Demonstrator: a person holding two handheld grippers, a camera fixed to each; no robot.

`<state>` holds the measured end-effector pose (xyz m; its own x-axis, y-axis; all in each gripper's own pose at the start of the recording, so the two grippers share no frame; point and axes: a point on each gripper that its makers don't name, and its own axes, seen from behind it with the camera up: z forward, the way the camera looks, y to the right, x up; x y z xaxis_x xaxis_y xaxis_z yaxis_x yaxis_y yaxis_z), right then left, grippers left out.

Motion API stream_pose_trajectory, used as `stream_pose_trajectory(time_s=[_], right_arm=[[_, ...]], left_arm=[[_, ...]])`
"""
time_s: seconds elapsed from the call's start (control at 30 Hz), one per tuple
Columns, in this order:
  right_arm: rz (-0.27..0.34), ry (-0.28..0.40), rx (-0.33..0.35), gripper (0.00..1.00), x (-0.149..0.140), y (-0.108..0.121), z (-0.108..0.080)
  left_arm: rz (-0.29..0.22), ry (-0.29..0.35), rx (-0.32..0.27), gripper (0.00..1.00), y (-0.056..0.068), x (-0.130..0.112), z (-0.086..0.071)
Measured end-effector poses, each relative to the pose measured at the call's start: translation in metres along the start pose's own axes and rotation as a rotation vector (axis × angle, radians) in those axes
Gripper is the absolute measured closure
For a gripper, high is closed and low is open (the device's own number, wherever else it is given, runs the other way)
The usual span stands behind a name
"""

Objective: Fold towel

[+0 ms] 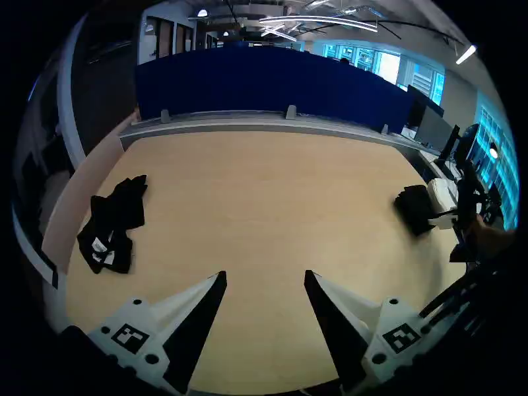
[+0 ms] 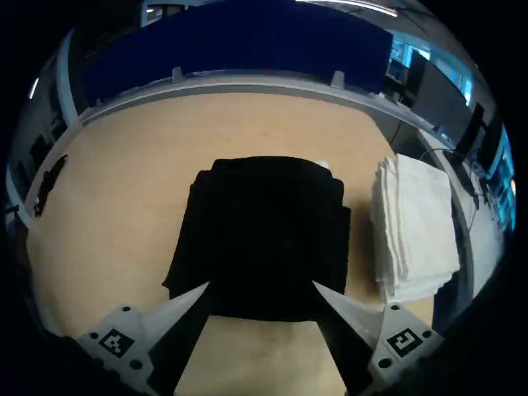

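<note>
Left gripper view. The left tool (image 1: 264, 274) has its fingers apart with nothing between them, over bare tabletop (image 1: 277, 198).
- Surface: pale wood grain, wide, mostly bare.
- A crumpled black cloth (image 1: 112, 224) lies near the left edge, with small white tags showing on it.
- At the far right sits a folded black towel (image 1: 414, 208), with white towels (image 1: 441, 193) just beyond it. Both are well apart from the left tool.
- A grey rail (image 1: 264, 122) runs along the back edge, with a blue partition (image 1: 264, 86) standing behind it.
- Room: open office, with long ceiling lights (image 1: 317, 23) overhead.
- Dark monitors (image 1: 435, 129) stand at the right, with bright windows past them.

Right gripper view. The right tool (image 2: 261, 285) has its fingers spread wide, their tips at the near edge of the black towel (image 2: 264, 224). I cannot tell whether they touch it.
- The black towel is folded into a thick, roughly square stack and lies flat at the middle of the tabletop (image 2: 119, 198).
- The white towels (image 2: 416, 224) are a neat folded stack just beside it on the right, by the tabletop's right edge, with a narrow strip of wood between the two.
- The black cloth (image 2: 49, 181) lies far off at the left edge, small and dark.
- The rail (image 2: 264, 82) and the partition (image 2: 231, 46) close off the back.
</note>
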<state>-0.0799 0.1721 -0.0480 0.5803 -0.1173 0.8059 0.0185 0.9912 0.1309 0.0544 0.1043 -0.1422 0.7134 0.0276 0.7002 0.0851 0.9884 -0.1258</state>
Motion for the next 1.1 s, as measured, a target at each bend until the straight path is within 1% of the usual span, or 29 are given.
stream_pose_trajectory(time_s=[0.07, 0.17, 0.27, 0.37, 0.57, 0.67, 0.87, 1.1], right_arm=[[-0.001, -0.001, 0.0, 0.0, 0.001, 0.0, 0.0], [-0.006, 0.012, -0.001, 0.0, 0.009, 0.0, -0.004], [-0.009, 0.045, -0.002, 0.0, 0.026, 0.0, -0.01], [-0.005, 0.069, -0.001, 0.0, 0.047, 0.002, -0.007], [-0.013, 0.097, 0.005, 0.0, 0.083, 0.005, 0.007], [-0.025, 0.086, 0.006, 0.0, 0.092, 0.007, 0.017], [-0.033, 0.057, 0.001, 0.0, 0.097, 0.011, 0.035], [-0.026, 0.02, -0.009, 0.0, 0.093, 0.015, 0.053]], left_arm=[[-0.002, 0.001, 0.0, 0.13, -0.001, 0.0, 0.0], [-0.004, 0.001, 0.003, 0.13, -0.002, 0.001, 0.0], [-0.005, 0.001, 0.006, 0.13, -0.003, 0.001, 0.0], [-0.005, 0.001, 0.01, 0.13, -0.004, 0.001, 0.0], [-0.006, 0.0, 0.022, 0.13, -0.009, 0.0, -0.001], [-0.011, 0.0, 0.033, 0.13, -0.013, 0.0, -0.002], [-0.025, 0.0, 0.052, 0.13, -0.022, -0.002, -0.003], [-0.027, 0.0, 0.071, 0.13, -0.028, 0.0, -0.006]])
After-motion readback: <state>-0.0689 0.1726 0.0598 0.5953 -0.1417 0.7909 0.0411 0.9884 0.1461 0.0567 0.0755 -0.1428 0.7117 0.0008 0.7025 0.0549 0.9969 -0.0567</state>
